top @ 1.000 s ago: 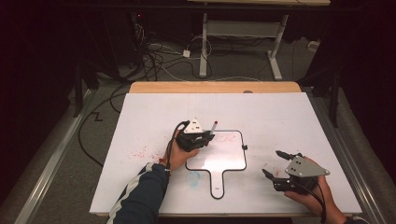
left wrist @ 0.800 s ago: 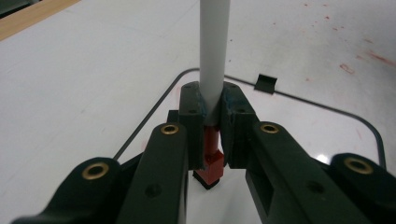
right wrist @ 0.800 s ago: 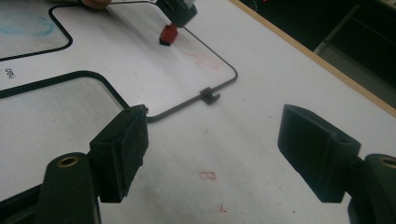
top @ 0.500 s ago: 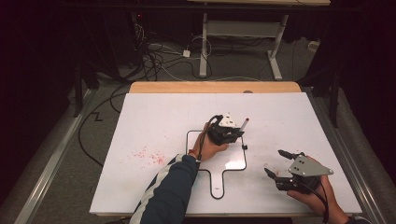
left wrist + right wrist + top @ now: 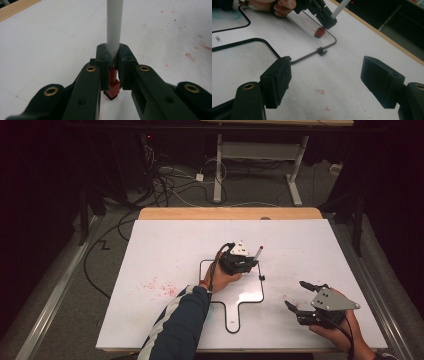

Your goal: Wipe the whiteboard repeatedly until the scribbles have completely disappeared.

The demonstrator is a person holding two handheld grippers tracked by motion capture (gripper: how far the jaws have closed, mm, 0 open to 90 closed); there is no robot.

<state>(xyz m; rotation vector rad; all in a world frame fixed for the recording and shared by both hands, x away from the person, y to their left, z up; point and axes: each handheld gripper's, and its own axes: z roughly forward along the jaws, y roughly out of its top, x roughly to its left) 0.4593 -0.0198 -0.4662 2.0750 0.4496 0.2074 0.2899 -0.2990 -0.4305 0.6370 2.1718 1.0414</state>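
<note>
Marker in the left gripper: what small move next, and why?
Probably slide the marker along inside the small whiteboard's black frame. The left gripper is shut on it, with its red end down at the frame's corner. The right gripper rests open on the table, clear of that path.

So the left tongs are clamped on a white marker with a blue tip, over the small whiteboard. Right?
Nearly. The left tongs do clamp the white marker over the small whiteboard, but its tip is red, not blue, as the left gripper view shows.
</note>
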